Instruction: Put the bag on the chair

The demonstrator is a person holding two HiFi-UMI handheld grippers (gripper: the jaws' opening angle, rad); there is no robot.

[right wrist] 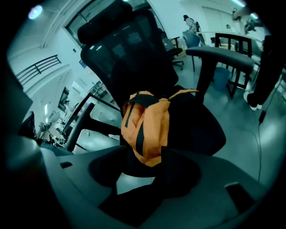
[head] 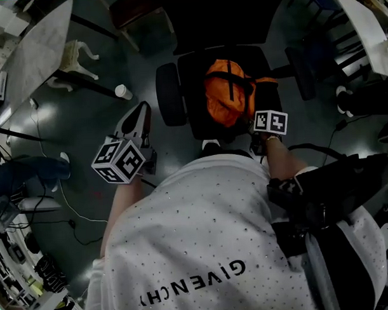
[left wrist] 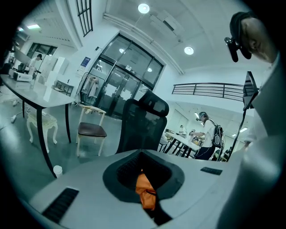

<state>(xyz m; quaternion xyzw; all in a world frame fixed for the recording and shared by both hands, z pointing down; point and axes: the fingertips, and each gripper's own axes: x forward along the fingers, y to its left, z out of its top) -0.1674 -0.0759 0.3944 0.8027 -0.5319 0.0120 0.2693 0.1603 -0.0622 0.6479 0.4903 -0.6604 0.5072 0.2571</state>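
The right claw [right wrist: 149, 164] is released, its jaws wide with nothing clamped. The orange bag [right wrist: 145, 127] lies just past their tips on the seat of the black chair [right wrist: 201, 129]. The left claw [left wrist: 145, 190] hangs beside an armrest [head: 169, 95], clear of the bag. Its jaws are slightly parted, and only an orange sliver shows through the gap. In the head view the person's shirt [head: 203, 246] hides the seat's front edge.
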